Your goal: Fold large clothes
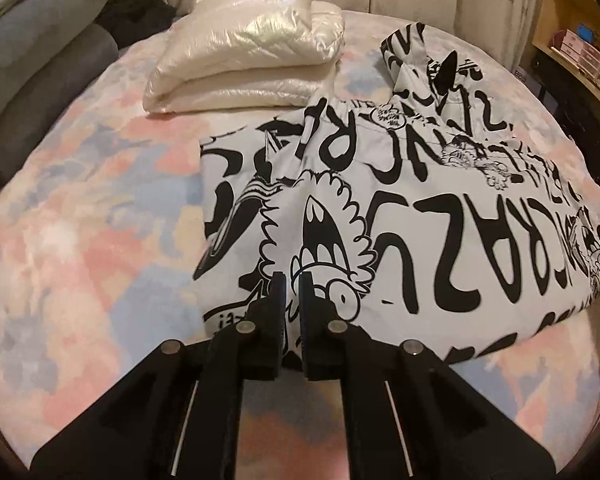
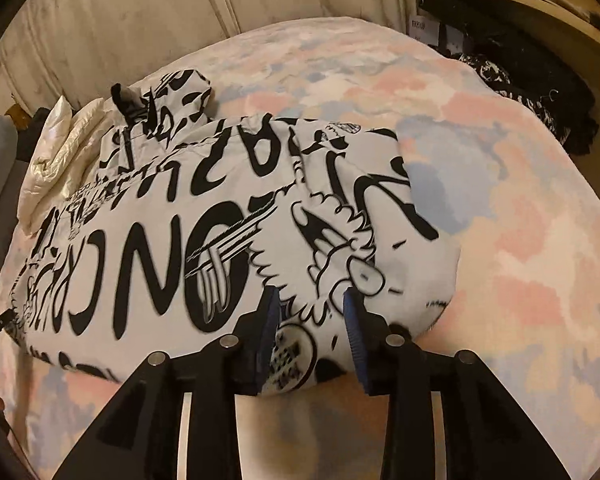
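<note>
Lying on the bedspread [image 1: 80, 240], printed jacket [image 1: 400, 220]; left gripper [image 1: 293, 280] jaws nearly closed, right gripper [image 2: 314, 300] jaws parted.

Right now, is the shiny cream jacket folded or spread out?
Folded: the cream jacket sits as a compact layered stack on the bedspread, beside the printed jacket.

Both angled steeply down: left gripper [image 1: 293, 280] with jaws nearly closed, right gripper [image 2: 313, 298] parted
</note>
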Tool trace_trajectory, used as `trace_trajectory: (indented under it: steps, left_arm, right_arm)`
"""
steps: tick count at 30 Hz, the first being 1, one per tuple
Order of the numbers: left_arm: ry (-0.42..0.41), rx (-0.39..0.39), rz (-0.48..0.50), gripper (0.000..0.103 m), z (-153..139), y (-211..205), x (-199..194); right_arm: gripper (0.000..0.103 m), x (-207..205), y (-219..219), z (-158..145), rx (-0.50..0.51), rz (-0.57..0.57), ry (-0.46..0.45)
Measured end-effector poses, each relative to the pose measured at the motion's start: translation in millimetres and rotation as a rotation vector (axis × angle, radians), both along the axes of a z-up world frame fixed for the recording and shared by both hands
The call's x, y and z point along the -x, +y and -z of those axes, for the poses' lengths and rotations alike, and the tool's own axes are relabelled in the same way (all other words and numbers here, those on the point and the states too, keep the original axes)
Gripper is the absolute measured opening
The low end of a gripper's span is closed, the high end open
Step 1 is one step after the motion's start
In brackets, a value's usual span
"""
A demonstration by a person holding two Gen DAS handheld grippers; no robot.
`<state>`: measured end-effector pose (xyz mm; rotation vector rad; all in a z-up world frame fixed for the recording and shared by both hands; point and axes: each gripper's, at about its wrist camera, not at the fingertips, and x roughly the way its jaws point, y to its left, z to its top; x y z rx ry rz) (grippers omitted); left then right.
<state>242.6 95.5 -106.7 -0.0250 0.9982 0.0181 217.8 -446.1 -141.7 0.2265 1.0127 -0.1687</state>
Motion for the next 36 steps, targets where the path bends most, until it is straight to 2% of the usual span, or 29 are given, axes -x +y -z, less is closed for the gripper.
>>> trace_trajectory:
  steps: [8,12,17,18,20,21,23,25,27,30,32,36]
  left_arm:
    - [-0.008,-0.042,0.039,0.004,-41.4,-3.5,5.2]
    - [-0.002,-0.049,0.057,0.004,-71.9,-7.6,-13.0]
    - [-0.020,-0.057,0.079,0.004,-125.9,-21.1,-57.8]
    - [-0.023,-0.060,0.084,0.005,-133.5,-24.3,-65.5]
    - [-0.040,-0.072,0.098,0.016,-154.9,-34.3,-87.1]
    - [-0.055,-0.082,0.108,0.020,-168.5,-41.9,-101.0]
    - [-0.078,-0.087,0.121,0.045,-186.4,-53.1,-123.0]
    - [-0.113,-0.090,0.122,0.053,-208.9,-66.8,-152.6]
    - [-0.133,-0.092,0.124,0.054,-223.3,-79.3,-180.6]
    - [-0.143,-0.095,0.108,0.055,-235.3,-100.8,-235.9]
    - [-0.137,-0.084,0.100,0.057,-232.2,-112.5,-267.4]
    - [-0.082,-0.036,0.079,0.057,-196.6,-135.0,-335.4]
  right_arm:
    - [0.034,10.6,27.7,-34.8,0.037,-0.082,0.021]
    - [0.034,5.6,43.1,-72.4,0.064,-0.124,-0.001]
    - [0.034,-29.0,55.4,-140.4,0.095,-0.174,-0.047]
    - [0.035,-40.4,57.3,-155.9,0.101,-0.185,-0.061]
    - [0.039,-64.3,61.2,-186.8,0.111,-0.198,-0.094]
    - [0.046,-77.2,62.6,-201.6,0.112,-0.202,-0.109]
    - [0.054,-105.7,66.6,-231.7,0.122,-0.202,-0.148]
    - [0.057,-141.3,71.3,-260.4,0.123,-0.203,-0.183]
    - [0.057,-180.8,77.9,-281.6,0.129,-0.210,-0.201]
    - [0.061,-237.4,89.0,-297.1,0.136,-0.220,-0.204]
    - [0.062,-278.0,98.9,-295.0,0.140,-0.236,-0.197]
    - [0.063,-360.4,120.8,-256.9,0.116,-0.286,-0.127]
